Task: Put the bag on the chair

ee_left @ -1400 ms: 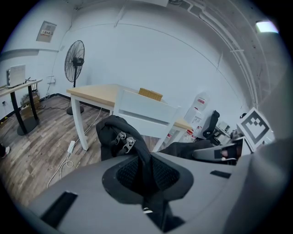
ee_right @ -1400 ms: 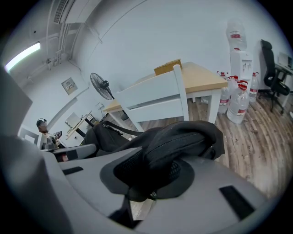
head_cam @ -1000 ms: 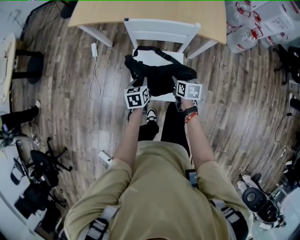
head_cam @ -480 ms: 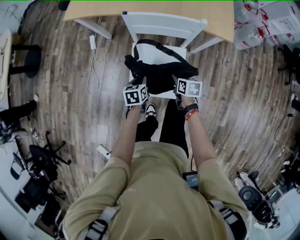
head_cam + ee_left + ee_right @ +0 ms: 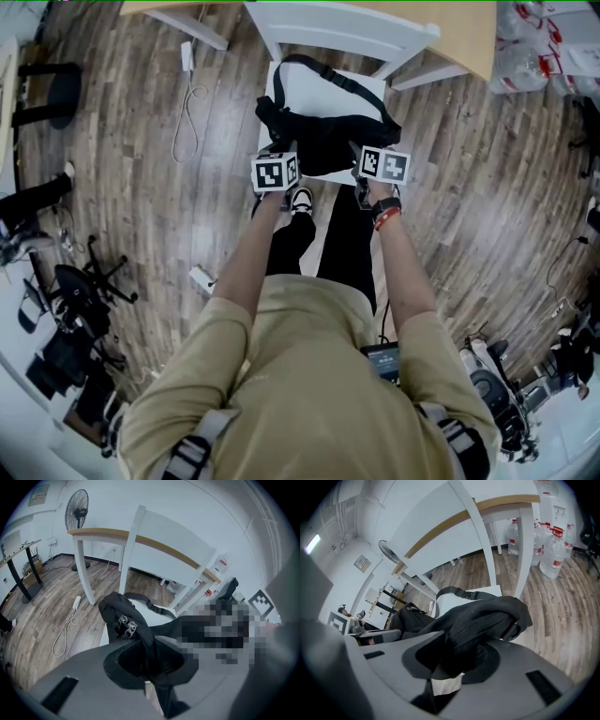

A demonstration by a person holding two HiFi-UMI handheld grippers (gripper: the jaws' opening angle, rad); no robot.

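Bag: black bag (image 5: 323,141) slung between both grippers, over the front of the white chair (image 5: 314,94) seat; strap (image 5: 342,80) looped across the seat.
Left hand-held gripper (image 5: 149,660): pinched on a fold of bag fabric, just below the zip pulls (image 5: 125,623).
Right hand-held gripper (image 5: 450,665): clamped on the bag's other end.
Setting: wooden tabletop (image 5: 464,28) behind the chair back, plank floor (image 5: 141,225) all round.
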